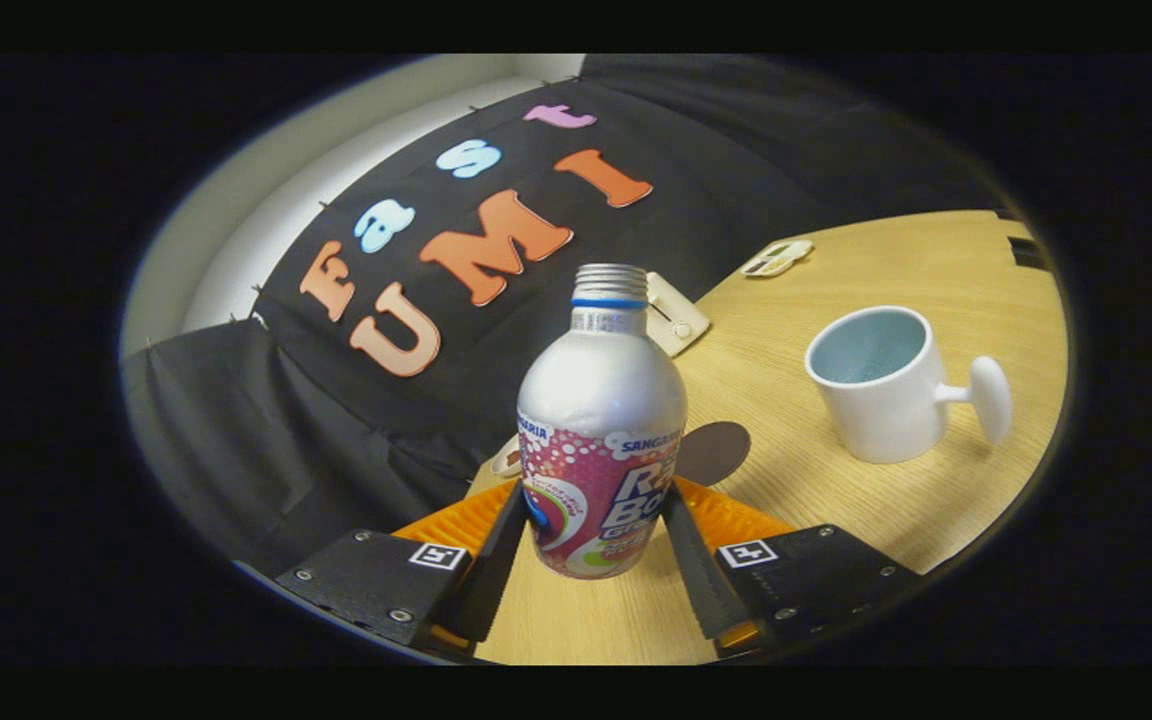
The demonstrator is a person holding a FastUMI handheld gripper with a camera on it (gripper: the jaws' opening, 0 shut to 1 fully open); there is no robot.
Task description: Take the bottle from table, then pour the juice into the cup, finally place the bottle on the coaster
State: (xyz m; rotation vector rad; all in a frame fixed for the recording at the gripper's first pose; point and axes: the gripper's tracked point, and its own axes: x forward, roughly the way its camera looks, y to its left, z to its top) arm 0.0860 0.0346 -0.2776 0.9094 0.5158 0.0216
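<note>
The table [836, 520] is light wood. The white cup [871, 385] stands well right of the bottle [601, 420], silver, uncapped, its label reading "SANGARIA". The gripper [591, 540] presses both fingers on the bottle's sides. The brown coaster [714, 452] lies just behind the bottle.

My gripper [593, 490], what I see: 2 flat dark blocks, left block [366, 580] and right block [816, 570], one per side. Small shiny round screws on each, e.g. screw [399, 615] on left one. Each block has little square tag w/ black-white pattern: left tag [437, 556], right tag [746, 552]. Fingers [491, 560] long, thin, slanted like ramps. Ribbed bits behind them, lots of tiny lines. Fingers press bottle [601, 440] from both sides.
</note>
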